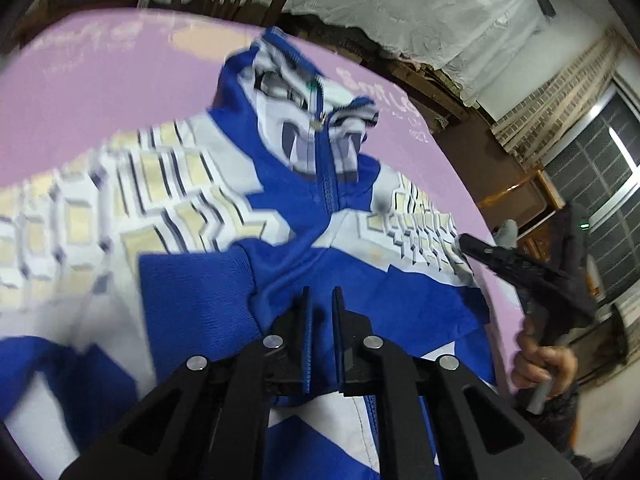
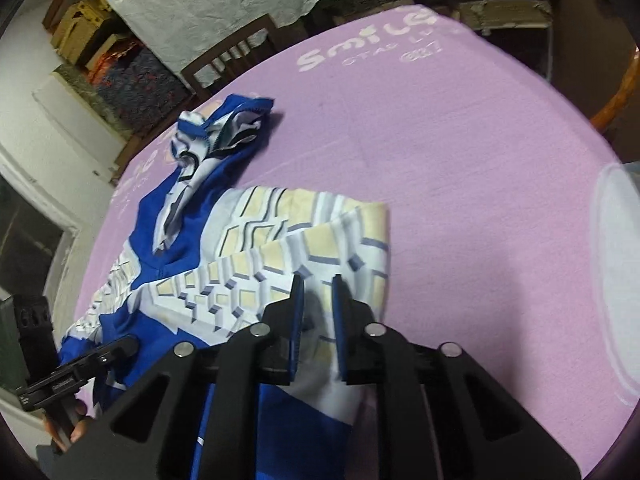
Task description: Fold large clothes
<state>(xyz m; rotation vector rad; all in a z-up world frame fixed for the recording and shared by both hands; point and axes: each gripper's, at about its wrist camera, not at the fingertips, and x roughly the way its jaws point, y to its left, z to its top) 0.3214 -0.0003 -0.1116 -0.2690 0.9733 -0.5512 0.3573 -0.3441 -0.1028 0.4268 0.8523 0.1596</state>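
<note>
Lilac cloth covers the bench, with a wooden chair and white drapes on its far side. On it the blue-and-white zip jacket lies barely begun: one patterned sleeve is turned over the body, collar rumpled, hem unfolded. Left tool seems clenched on blue fabric, though blur hampers this; right tool pinches the sleeve.

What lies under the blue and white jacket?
The jacket lies on a pink tablecloth with white lettering; whatever the cloth carries beneath the jacket is covered.
</note>
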